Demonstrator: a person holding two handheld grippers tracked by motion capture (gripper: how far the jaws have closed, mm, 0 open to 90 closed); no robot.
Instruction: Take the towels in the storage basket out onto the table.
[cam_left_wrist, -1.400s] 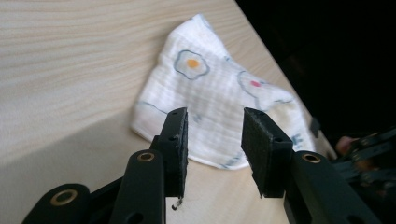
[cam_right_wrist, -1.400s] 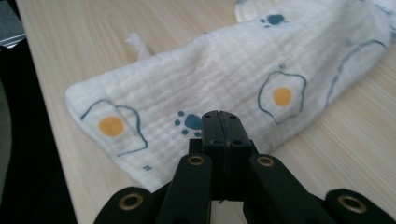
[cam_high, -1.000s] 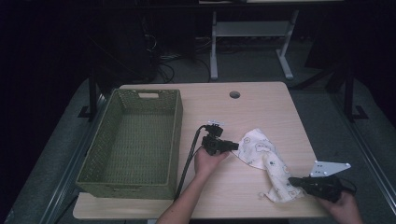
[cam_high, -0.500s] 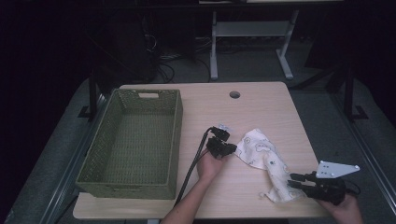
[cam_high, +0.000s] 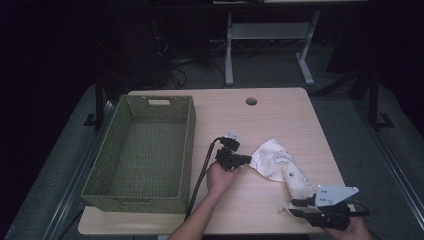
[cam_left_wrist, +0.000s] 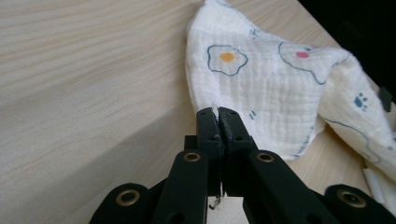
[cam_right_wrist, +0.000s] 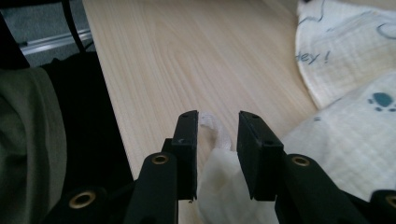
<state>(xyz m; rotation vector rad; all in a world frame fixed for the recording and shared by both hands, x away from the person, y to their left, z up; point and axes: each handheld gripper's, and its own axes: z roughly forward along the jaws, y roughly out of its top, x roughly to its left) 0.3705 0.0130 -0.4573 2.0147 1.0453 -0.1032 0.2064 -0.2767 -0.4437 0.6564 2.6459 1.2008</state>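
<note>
Left gripper (cam_left_wrist: 218, 112) pinches the cloth (cam_high: 280, 167) corner at nine o'clock to lift it; right gripper (cam_right_wrist: 217, 126) jaws stand apart around the five o'clock corner

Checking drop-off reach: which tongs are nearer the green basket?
Left. The left tongs sit just right of the green basket, pinching the cloth; the right tongs are by the table's near-right corner.
</note>
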